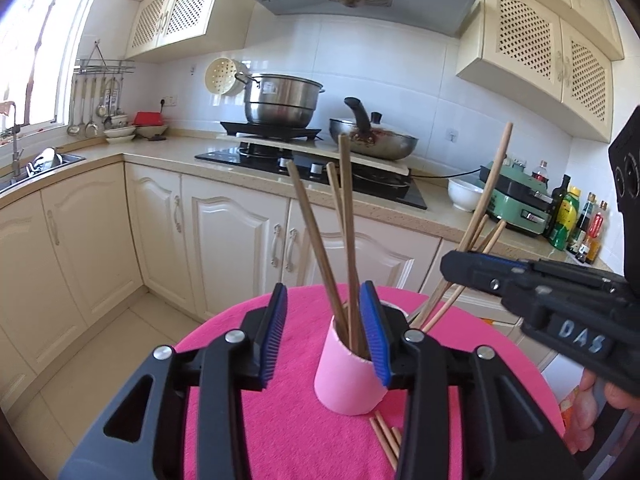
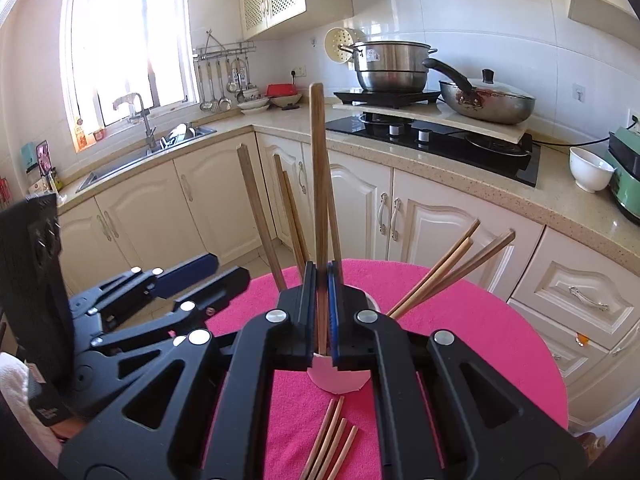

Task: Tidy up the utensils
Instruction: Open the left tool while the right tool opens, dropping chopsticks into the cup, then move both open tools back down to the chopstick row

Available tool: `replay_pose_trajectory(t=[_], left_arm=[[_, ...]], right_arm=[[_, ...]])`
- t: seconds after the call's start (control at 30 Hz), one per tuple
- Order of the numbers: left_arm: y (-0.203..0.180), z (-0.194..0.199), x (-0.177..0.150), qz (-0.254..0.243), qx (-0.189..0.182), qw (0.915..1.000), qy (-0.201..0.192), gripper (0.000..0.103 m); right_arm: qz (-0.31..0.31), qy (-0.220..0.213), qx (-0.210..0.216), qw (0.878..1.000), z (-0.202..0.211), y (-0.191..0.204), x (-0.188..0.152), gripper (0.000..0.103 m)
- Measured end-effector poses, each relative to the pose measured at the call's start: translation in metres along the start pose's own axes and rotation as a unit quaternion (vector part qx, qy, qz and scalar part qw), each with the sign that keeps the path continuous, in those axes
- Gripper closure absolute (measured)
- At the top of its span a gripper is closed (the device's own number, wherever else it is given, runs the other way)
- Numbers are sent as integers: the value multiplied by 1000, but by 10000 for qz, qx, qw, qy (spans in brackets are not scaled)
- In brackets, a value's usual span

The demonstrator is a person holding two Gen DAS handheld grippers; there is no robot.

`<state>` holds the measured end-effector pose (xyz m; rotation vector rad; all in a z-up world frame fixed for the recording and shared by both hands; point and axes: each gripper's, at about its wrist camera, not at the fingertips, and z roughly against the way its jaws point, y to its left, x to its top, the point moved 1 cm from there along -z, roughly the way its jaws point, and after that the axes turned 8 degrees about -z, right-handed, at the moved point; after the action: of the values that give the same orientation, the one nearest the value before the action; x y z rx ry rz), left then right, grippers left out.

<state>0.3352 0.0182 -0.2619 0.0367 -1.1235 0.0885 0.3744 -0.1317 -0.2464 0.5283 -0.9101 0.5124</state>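
The right hand-held gripper [image 2: 321, 312] pinches one long brown wooden chopstick [image 2: 318, 184] upright, its lower end at the mouth of the pale pink cylindrical cup [image 1: 347, 376]. The left hand-held gripper [image 1: 323, 330] stands spread on either side of that cup, its blue pads clear of the wall, nothing pinched. To finish well, I'd say, lower the stick straight among the chopsticks already standing there, then let go without nudging the cup. More loose chopsticks [image 2: 330, 440] lie on the bright pink cloth-covered round table [image 1: 288, 420] just in front of the cup. Behind runs a cream kitchen with a black hob [image 1: 316, 172] and steel pot [image 1: 282, 100]
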Motion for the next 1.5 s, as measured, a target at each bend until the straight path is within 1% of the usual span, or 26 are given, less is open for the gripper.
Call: replay_pose_trajectory(t=[0.17, 0.3, 0.53, 0.57, 0.6, 0.63, 0.67, 0.7, 0.73, 0.93, 1.0, 1.17, 1.33, 1.4, 1.5], left_arm=[[-1, 7, -1, -29, 130, 9999, 103, 65], [-1, 16, 0, -95, 246, 9994, 203, 65], [-2, 31, 3, -149, 196, 9993, 276, 65], [-2, 34, 4, -158, 175, 9993, 276, 65], [-2, 37, 4, -158, 136, 9994, 277, 65], [-2, 40, 6, -159, 104, 9994, 272, 65], [-2, 43, 7, -164, 76, 9995, 254, 65], [-2, 46, 8, -165, 50, 9996, 235, 65], [-2, 50, 9, -171, 3, 9996, 209, 65], [-3, 78, 15, -209, -185, 9996, 46, 65], [-6, 86, 16, -229, -268, 9994, 18, 62], [-14, 108, 16, -393, -451, 9982, -106, 61], [-21, 119, 13, -474, -592, 9971, -120, 57], [-24, 122, 13, -478, -616, 9969, -143, 54], [-32, 122, 9, -515, -697, 9962, -84, 52]], right_arm=[[-35, 147, -51, 9999, -8, -4, -12, 97], [-104, 109, -59, 9999, -4, -5, -15, 96], [-246, -29, -210, 9995, 13, 3, -14, 95], [-263, -79, -251, 9993, 17, 6, -13, 93], [-278, -120, -270, 9992, 21, 8, -12, 86], [-287, -180, -328, 9989, 26, 11, -11, 74], [-294, -235, -362, 9986, 31, 12, -10, 68], [-308, -295, -378, 9984, 36, 15, -9, 57], [-335, -389, -435, 9977, 44, 18, -8, 56], [-418, -637, -720, 9945, 80, 33, -6, 54], [-475, -757, -855, 9923, 95, 38, -6, 53], [-609, -962, -1127, 9871, 126, 50, -15, 49], [-767, -1006, -1347, 9828, 143, 49, -29, 45], [-838, -1007, -1439, 9809, 148, 48, -34, 44], [-929, -994, -1570, 9782, 154, 45, -41, 40]])
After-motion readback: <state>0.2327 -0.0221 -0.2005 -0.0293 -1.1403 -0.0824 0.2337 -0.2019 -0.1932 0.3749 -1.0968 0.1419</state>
